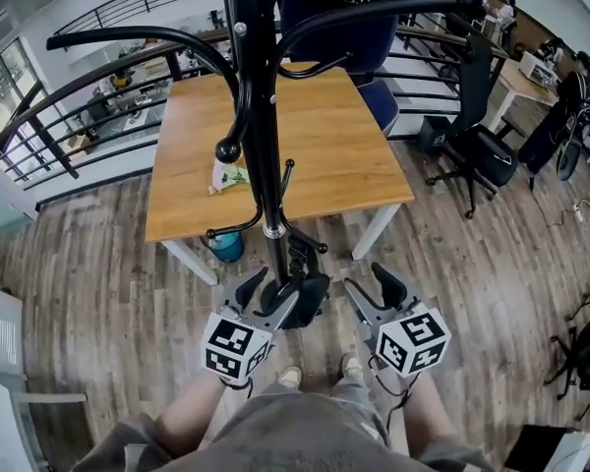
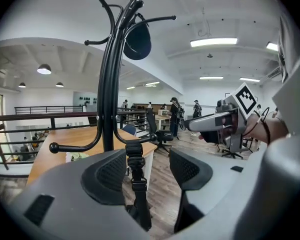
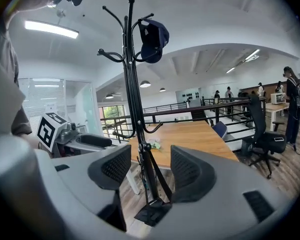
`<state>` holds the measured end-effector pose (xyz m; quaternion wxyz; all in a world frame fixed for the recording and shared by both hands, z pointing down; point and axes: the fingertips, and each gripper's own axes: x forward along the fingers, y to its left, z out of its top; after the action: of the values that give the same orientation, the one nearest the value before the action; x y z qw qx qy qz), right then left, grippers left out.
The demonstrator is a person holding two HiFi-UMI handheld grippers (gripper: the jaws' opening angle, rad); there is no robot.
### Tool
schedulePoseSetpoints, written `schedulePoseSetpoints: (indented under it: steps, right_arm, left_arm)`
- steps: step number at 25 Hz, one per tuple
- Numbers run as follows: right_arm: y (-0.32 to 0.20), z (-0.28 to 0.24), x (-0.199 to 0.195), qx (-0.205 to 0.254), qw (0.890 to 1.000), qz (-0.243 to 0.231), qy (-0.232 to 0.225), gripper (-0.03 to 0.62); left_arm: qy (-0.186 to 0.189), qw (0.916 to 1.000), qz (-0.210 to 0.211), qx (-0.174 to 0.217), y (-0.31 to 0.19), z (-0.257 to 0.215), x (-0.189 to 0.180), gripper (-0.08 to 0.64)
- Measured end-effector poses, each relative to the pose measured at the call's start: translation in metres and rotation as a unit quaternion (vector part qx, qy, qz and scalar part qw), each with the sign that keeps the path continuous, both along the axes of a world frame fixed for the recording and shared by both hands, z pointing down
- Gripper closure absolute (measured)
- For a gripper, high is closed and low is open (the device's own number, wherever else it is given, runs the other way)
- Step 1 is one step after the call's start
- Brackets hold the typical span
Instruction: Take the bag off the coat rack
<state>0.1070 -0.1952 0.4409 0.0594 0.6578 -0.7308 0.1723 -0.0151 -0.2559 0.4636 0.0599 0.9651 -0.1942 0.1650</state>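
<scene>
A black coat rack (image 1: 259,116) stands in front of me, its pole (image 3: 136,99) rising between my two grippers. A black bag (image 1: 310,298) hangs low on it, near the floor, by a strap (image 3: 155,176) from a low hook. In the left gripper view the strap with its buckles (image 2: 135,174) runs between the jaws, which stand apart. My left gripper (image 1: 267,291) is open beside the bag. To the bag's right, my right gripper (image 1: 372,288) is open and holds nothing. A navy cap (image 3: 152,36) hangs on an upper hook.
A wooden table (image 1: 315,155) stands right behind the rack with a green-and-white wrapper (image 1: 228,176) on it, and a blue object (image 1: 226,247) sits under it. Black office chairs (image 1: 472,136) are at the right. A black railing (image 1: 88,116) runs behind.
</scene>
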Motion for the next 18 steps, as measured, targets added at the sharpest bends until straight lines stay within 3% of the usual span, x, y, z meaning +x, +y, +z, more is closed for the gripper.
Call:
schedulePoseSetpoints:
  steps: [8, 18]
  right_arm:
    - [-0.037, 0.048, 0.000, -0.043, 0.992, -0.120, 0.007, 0.342]
    - [-0.082, 0.096, 0.002, -0.081, 0.973, -0.214, 0.031, 0.342]
  left_arm:
    - [-0.009, 0.9949, -0.090, -0.043, -0.006, 0.032, 0.010, 0.275]
    - [-0.018, 0.9811, -0.180, -0.068, -0.027, 0.064, 0.038, 0.275]
